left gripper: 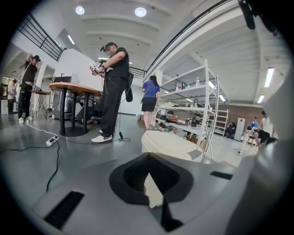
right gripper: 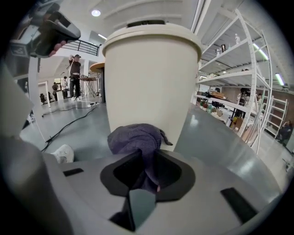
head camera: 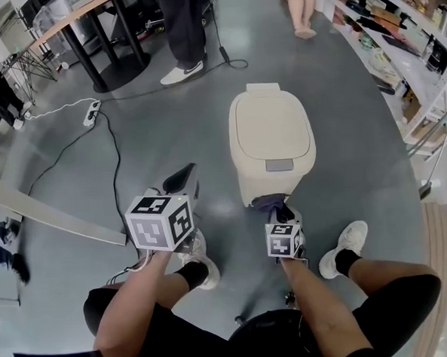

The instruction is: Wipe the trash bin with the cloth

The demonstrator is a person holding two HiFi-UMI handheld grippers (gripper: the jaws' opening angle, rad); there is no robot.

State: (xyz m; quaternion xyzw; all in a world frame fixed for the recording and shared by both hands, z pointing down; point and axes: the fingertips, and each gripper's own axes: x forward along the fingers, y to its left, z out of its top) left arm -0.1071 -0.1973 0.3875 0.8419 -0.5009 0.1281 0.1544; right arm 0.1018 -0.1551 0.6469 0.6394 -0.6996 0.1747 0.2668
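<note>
A cream trash bin (head camera: 272, 141) with its lid shut stands on the grey floor in front of me. My right gripper (head camera: 284, 221) is shut on a purple cloth (head camera: 269, 203) and holds it against the low front wall of the bin. In the right gripper view the cloth (right gripper: 133, 137) bunches out past the right gripper (right gripper: 146, 158) and touches the bin (right gripper: 147, 78). My left gripper (head camera: 180, 183) hangs to the left of the bin, shut with nothing in it. The left gripper view shows that gripper (left gripper: 148, 161) pointing toward the bin (left gripper: 167, 144).
A black cable (head camera: 116, 154) and a power strip (head camera: 92, 112) lie on the floor at left. A person (head camera: 183, 33) stands behind the bin beside a tall table (head camera: 94, 38). Shelving (head camera: 404, 42) lines the right side. My white shoes (head camera: 347, 247) flank the grippers.
</note>
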